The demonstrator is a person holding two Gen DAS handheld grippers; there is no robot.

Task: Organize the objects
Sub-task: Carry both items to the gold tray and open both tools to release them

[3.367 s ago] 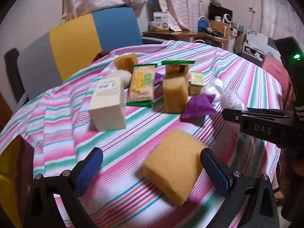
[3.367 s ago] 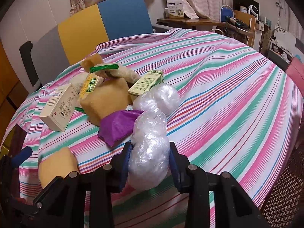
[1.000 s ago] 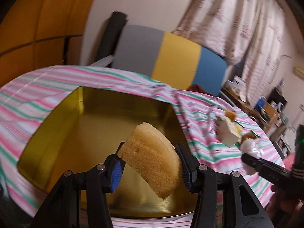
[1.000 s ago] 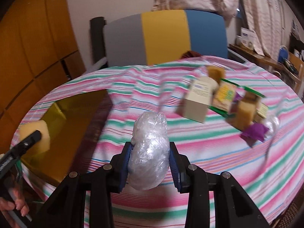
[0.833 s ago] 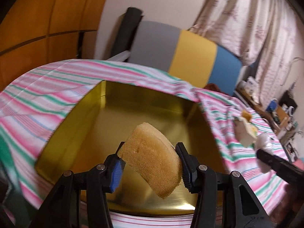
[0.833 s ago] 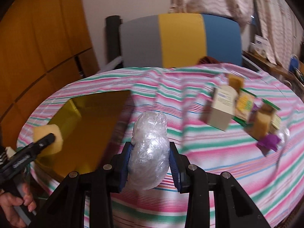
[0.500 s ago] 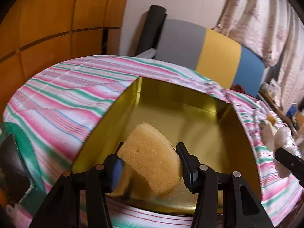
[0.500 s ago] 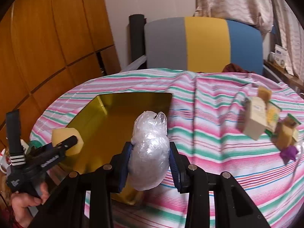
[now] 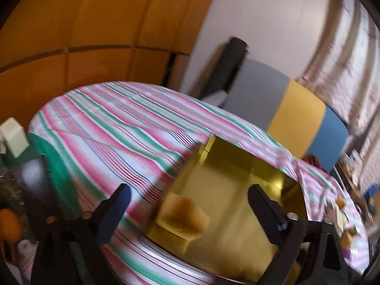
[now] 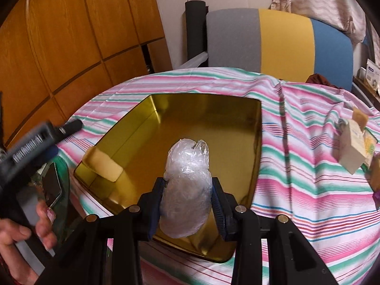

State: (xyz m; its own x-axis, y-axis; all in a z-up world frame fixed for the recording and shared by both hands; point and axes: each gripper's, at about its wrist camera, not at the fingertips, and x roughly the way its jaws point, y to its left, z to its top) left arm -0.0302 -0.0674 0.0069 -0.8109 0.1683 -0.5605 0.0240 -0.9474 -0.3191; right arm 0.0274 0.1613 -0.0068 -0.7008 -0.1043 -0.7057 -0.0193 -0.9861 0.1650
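A yellow sponge [image 9: 182, 216] lies free in the near left corner of the gold tin [image 9: 237, 163] on the striped tablecloth. My left gripper [image 9: 188, 190] hovers above it, its jaws opening wide, and the pads touch nothing. In the right wrist view the same sponge [image 10: 104, 166] rests against the wall of the tin [image 10: 133, 133], and a finger of the left gripper [image 10: 71, 125] pokes in from the left. My right gripper [image 10: 187, 187] is shut on a crumpled clear plastic bundle [image 10: 187, 175], held over the tin's near side.
A grey, yellow and blue chair [image 10: 280, 38] stands behind the round table. A cream box [image 10: 353, 147] and other small items lie at the right. A phone [image 10: 51, 185] and a person's hand [image 10: 14, 237] are at the left edge. Wooden panels line the left wall.
The left jaws have spread wide and the sponge has dropped from them into the tin's corner. The right gripper has carried the plastic bundle leftward to above the tin.
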